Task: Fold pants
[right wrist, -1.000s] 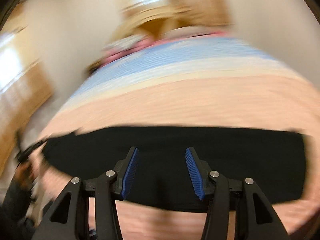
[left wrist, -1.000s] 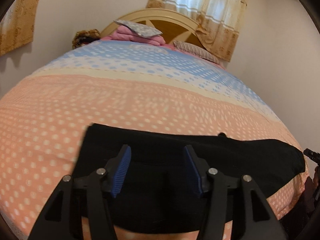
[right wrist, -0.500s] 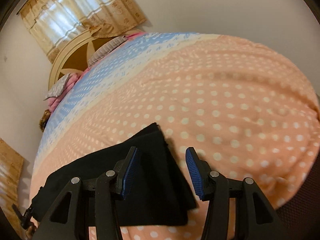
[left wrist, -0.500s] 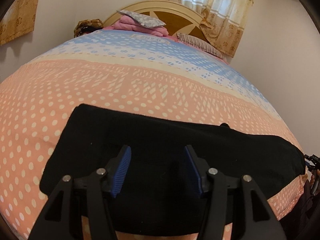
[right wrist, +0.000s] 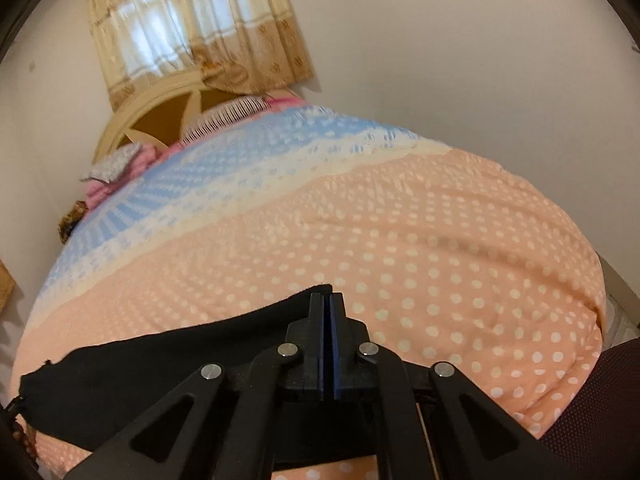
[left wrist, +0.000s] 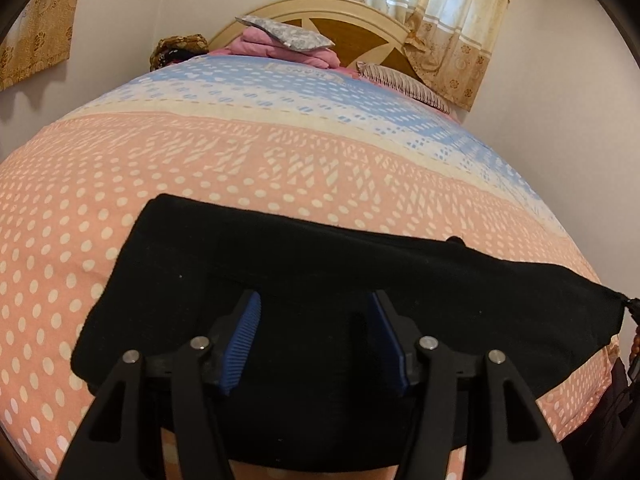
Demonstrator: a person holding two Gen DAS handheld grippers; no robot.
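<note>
Black pants (left wrist: 328, 280) lie flat in a long folded strip across the near end of a bed with a pink dotted cover (left wrist: 200, 168). My left gripper (left wrist: 314, 336) is open and hovers over the pants' left part, with nothing between its blue pads. In the right wrist view the pants (right wrist: 160, 360) stretch to the left, and my right gripper (right wrist: 329, 312) is shut at their right end corner. Its pads are pressed together; the pinched cloth itself is hidden.
The cover turns blue and white (left wrist: 280, 88) toward the headboard (left wrist: 340, 12). Pink folded bedding and a grey pillow (left wrist: 288, 38) lie at the head. Curtains (right wrist: 192, 28) hang behind. White walls flank the bed. A dark chair edge (right wrist: 592, 408) is at the right.
My right gripper swung to the pants' right end and closed there. My left gripper stayed open and shifted slightly over the left part of the pants.
</note>
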